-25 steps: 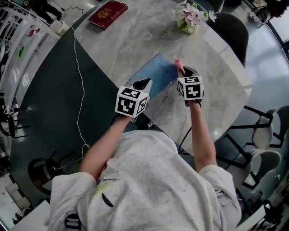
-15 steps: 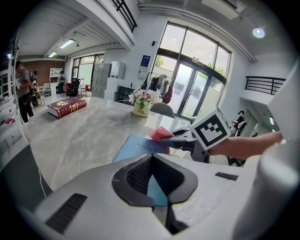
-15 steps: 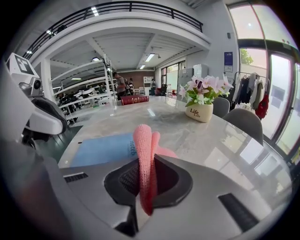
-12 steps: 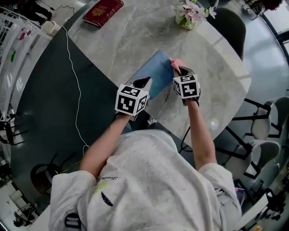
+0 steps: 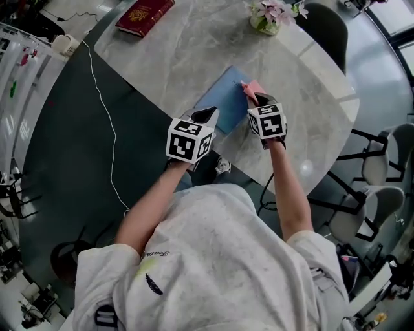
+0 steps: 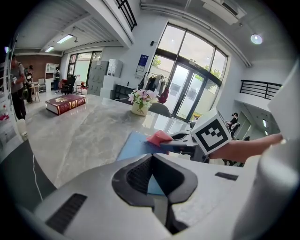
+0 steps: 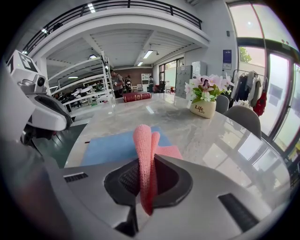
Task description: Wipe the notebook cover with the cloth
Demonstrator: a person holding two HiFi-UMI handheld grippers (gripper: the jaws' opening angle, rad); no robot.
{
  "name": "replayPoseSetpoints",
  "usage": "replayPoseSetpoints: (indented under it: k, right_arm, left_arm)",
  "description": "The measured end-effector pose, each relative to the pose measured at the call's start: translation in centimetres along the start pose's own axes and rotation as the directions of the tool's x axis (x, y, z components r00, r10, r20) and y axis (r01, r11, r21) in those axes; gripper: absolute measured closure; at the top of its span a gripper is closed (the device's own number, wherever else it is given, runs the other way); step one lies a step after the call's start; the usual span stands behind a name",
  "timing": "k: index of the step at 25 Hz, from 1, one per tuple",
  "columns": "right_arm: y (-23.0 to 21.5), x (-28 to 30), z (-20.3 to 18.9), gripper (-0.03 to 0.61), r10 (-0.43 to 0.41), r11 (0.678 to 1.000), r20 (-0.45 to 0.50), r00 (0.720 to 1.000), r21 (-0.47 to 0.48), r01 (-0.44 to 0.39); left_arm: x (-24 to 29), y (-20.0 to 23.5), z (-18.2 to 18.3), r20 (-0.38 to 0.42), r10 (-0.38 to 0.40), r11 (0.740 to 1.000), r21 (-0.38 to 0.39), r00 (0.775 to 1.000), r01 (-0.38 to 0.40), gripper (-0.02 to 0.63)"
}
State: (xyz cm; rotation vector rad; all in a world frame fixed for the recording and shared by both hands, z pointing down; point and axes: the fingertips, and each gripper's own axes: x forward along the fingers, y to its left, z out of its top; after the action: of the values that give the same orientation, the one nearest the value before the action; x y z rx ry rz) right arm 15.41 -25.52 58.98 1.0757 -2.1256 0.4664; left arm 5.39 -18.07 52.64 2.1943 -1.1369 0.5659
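A blue notebook [image 5: 223, 98] lies flat on the marble table [image 5: 187, 52], near its front edge. My left gripper [image 5: 206, 117] is at the notebook's near corner, and its jaws look shut on that edge of the notebook [image 6: 133, 145]. My right gripper [image 5: 257, 101] is shut on a folded pink cloth [image 5: 251, 88]. The cloth [image 7: 145, 140] stands up between the jaws, and its free end lies on the notebook's [image 7: 112, 147] right edge. In the left gripper view the cloth [image 6: 159, 137] rests on the blue cover.
A flower pot [image 5: 268, 18] stands at the table's far side. A red book [image 5: 143, 13] lies at the far left corner. A dark chair [image 5: 326, 35] is behind the table, more chairs are at the right, and a white cable [image 5: 107, 110] runs across the dark floor.
The right gripper has slid the cloth a little along the notebook's right edge. The left gripper has stayed at the near corner.
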Motion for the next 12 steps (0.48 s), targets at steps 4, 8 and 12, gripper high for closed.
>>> replayPoseSetpoints:
  k: [4, 8, 12]
  right_arm:
    - [1.4, -0.2, -0.3, 0.563, -0.006, 1.000, -0.009, 1.000, 0.010, 0.006]
    - [2.8, -0.5, -0.7, 0.563, -0.010, 1.000, -0.019, 1.000, 0.016, 0.011]
    - [4.3, -0.9, -1.1, 0.563, -0.011, 1.000, -0.028, 1.000, 0.016, 0.011]
  left_arm:
    - [-0.7, 0.4, -0.5, -0.002, -0.015, 1.000, 0.002, 1.000, 0.015, 0.607]
    - [-1.2, 0.5, -1.1, -0.007, -0.034, 0.999, 0.003, 0.999, 0.034, 0.607]
    - [-1.5, 0.6, -1.5, -0.013, -0.052, 0.999, 0.009, 0.999, 0.053, 0.607]
